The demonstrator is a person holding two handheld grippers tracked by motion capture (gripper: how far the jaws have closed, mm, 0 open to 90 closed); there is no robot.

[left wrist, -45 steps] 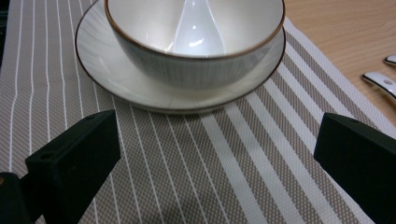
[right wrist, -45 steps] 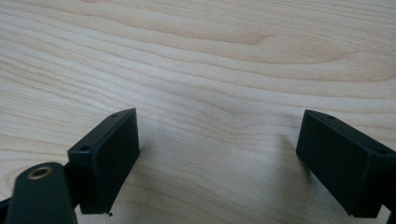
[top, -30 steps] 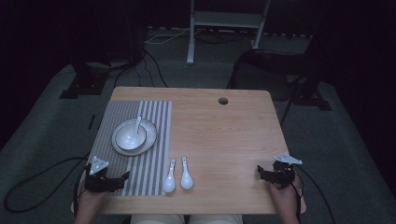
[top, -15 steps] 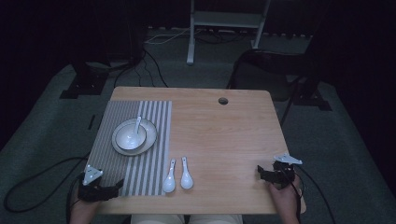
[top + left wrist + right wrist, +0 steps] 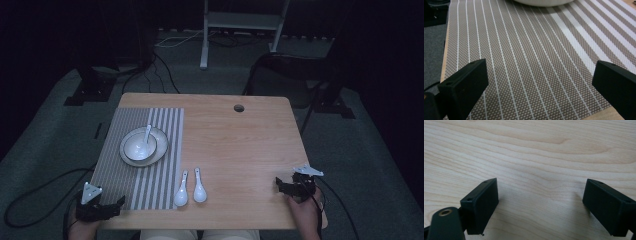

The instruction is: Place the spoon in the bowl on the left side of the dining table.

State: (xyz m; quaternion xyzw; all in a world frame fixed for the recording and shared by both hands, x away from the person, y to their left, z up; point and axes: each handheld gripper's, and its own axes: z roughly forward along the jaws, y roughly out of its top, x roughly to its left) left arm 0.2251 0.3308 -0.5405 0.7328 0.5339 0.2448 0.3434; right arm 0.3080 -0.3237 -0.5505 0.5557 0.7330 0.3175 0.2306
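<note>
Left hand-held gripper [image 5: 112, 207] has drawn back toward 7 o'clock, off the striped placemat's [image 5: 150, 190] near-left corner to the tabletop [image 5: 240, 150] edge; a second ago it sat farther in, over the mat. Its jaws stand wide apart with nothing between them, seen in the left gripper view above the weave [image 5: 531, 62]. Right hand-held gripper [image 5: 285, 186] is unmoved at 4 o'clock, jaws likewise apart and empty over bare wood [image 5: 536, 157]. Judgement: both are parked, nothing in hand, so either a reach is about to start or the setting is near done. Nearest things: two white soup spoons [image 5: 190, 189] side by side at 6 o'clock, just beside the mat's right edge, bowls toward the person. A third spoon [image 5: 145, 140] rests in the white bowl [image 5: 139, 146] on its plate [image 5: 161, 152], on the mat at 10 o'clock. Room is dim; spoon handles are small and soft-edged. In the left gripper view the plate's rim [image 5: 541, 2] is cut off at the top.
</note>
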